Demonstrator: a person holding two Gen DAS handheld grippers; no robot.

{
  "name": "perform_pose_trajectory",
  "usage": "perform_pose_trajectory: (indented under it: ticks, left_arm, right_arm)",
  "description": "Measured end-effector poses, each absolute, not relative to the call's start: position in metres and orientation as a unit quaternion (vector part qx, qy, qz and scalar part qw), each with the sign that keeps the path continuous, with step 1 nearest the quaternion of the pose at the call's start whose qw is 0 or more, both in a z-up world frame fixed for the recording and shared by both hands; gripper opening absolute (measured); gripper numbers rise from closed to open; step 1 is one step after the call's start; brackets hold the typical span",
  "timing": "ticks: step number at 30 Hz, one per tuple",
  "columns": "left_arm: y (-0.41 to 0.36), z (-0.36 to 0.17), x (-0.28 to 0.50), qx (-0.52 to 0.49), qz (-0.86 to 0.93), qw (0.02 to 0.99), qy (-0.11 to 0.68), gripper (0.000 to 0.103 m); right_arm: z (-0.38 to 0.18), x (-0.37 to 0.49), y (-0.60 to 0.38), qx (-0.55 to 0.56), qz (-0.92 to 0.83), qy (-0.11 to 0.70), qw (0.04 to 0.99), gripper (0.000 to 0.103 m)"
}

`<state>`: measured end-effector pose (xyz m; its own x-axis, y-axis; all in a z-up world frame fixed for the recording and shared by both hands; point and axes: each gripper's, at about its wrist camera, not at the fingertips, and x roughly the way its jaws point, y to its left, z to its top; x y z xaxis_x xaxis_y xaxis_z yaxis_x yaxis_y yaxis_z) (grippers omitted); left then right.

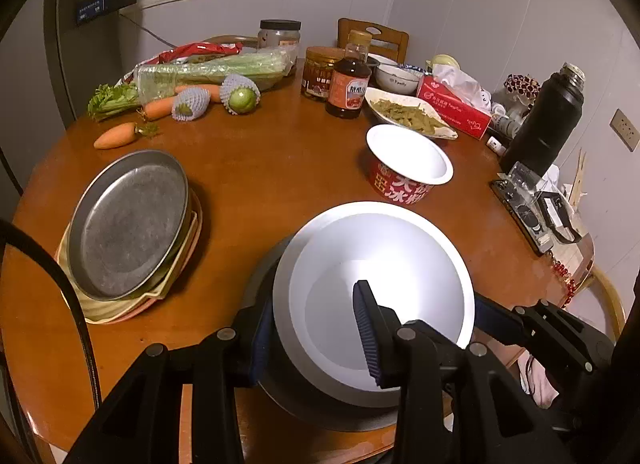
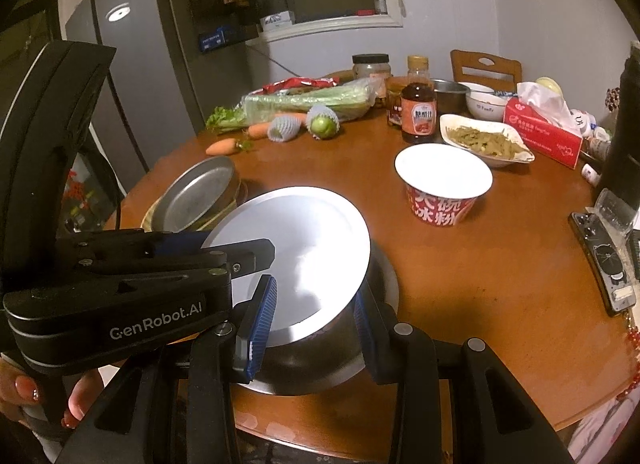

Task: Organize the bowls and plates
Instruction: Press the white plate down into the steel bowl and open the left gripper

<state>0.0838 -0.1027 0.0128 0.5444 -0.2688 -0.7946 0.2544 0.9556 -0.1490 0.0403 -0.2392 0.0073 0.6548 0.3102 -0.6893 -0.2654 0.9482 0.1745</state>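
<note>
Both grippers angled down over the near edge of the round wooden worktop (image 1: 280,168). Left gripper (image 1: 316,328) pinching the rim of a metal bowl (image 1: 384,264); right gripper (image 2: 316,328) clamped on the same bowl's opposite rim. Stacked metal plates (image 1: 128,224) at left, paper bowl (image 1: 408,164) beyond. Grey fridge (image 2: 120,64) behind.

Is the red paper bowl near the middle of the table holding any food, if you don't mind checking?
No, the red paper bowl shows only a bare white inside, while the white dish behind it holds green vegetables.
</note>
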Motion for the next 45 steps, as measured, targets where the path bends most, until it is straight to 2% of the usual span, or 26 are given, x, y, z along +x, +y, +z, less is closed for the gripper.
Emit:
perform_pose_trajectory:
  ticks: [22,45]
  left_arm:
    - [-0.105,-0.008,0.091,-0.003,-0.143,0.872,0.468,0.039]
    - [-0.1,-0.008,0.091,-0.014,-0.143,0.873,0.467,0.039]
  right_arm:
    - [-0.015,0.047,-0.23,0.001,0.14,0.395,0.908,0.04]
    - [-0.016,0.049,-0.231,-0.006,0.123,0.391,0.912,0.041]
